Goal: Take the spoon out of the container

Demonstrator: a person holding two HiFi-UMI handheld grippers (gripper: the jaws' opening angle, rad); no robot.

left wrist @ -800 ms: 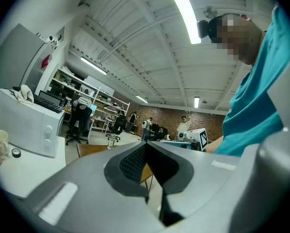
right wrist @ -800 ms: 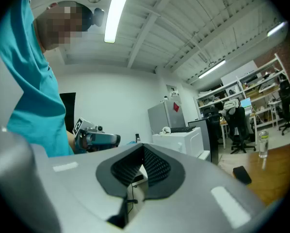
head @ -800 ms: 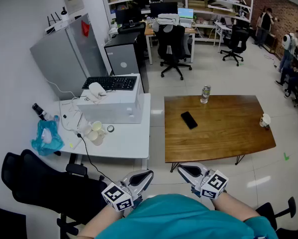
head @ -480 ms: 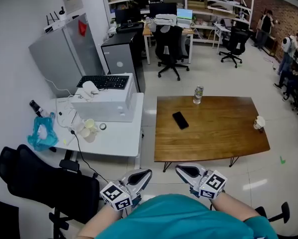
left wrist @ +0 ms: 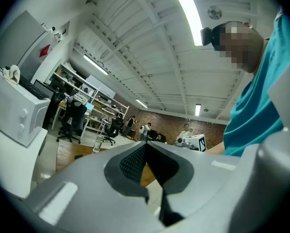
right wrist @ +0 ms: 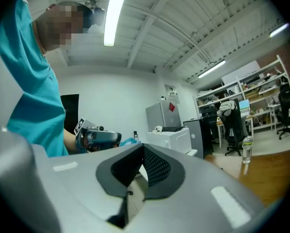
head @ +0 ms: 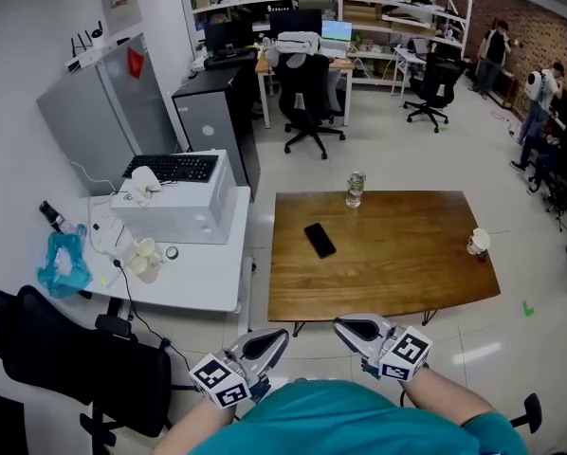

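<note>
While closed, grippers (head: 276,336) (head: 344,324) short of table (head: 397,263)

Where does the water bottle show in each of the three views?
Head view: the water bottle stands at the far edge of the wooden table, above the picture's centre.
Left gripper view: the water bottle is at lower left, small.
Right gripper view: the water bottle is at the right, below mid-height.
Shared landmark: the wooden table beneath it.
</note>
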